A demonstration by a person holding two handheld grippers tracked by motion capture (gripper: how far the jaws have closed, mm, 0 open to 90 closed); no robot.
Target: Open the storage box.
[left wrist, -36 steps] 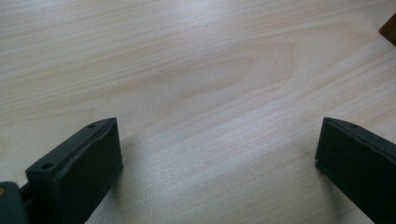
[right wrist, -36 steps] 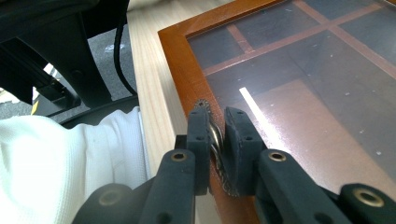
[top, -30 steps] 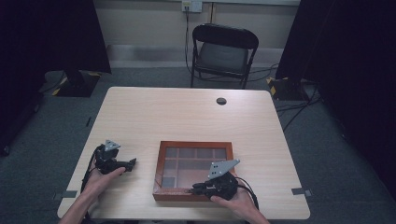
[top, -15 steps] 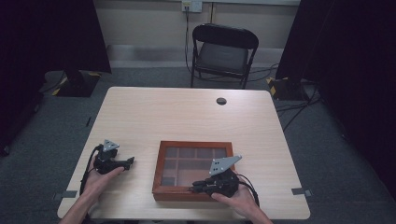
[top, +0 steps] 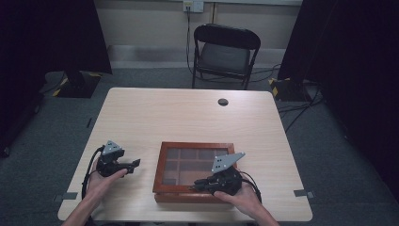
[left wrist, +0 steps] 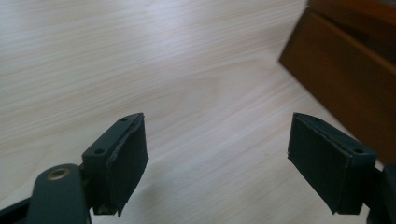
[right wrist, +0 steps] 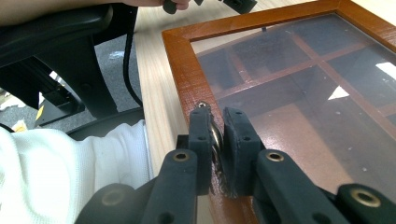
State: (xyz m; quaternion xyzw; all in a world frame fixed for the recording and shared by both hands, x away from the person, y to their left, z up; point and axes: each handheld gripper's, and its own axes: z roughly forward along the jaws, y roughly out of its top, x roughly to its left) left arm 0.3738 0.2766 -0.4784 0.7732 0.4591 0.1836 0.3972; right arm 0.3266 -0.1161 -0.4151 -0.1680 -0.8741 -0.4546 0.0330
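A brown wooden box (top: 162,162) with a glass lid over several compartments lies at the table's near edge. My right gripper (top: 197,184) rests on its front rim. In the right gripper view this gripper (right wrist: 217,114) is shut on a small metal clasp (right wrist: 215,137) on the box frame (right wrist: 180,60). My left gripper (top: 134,164) hovers low over bare tabletop to the left of the box. Its jaws have just been closing partway and stand open (left wrist: 217,154) with nothing between them. The box's side wall (left wrist: 345,70) is off to the right of them.
A small black round object (top: 223,101) sits near the table's far edge. A black folding chair (top: 226,52) stands behind the table. A white sleeve (right wrist: 56,177) lies beside the box's near corner. Cables trail from both grippers.
The left gripper's jaws look narrower than a second ago. Both hands stay in place, and the right gripper keeps its grip at the box's front rim.
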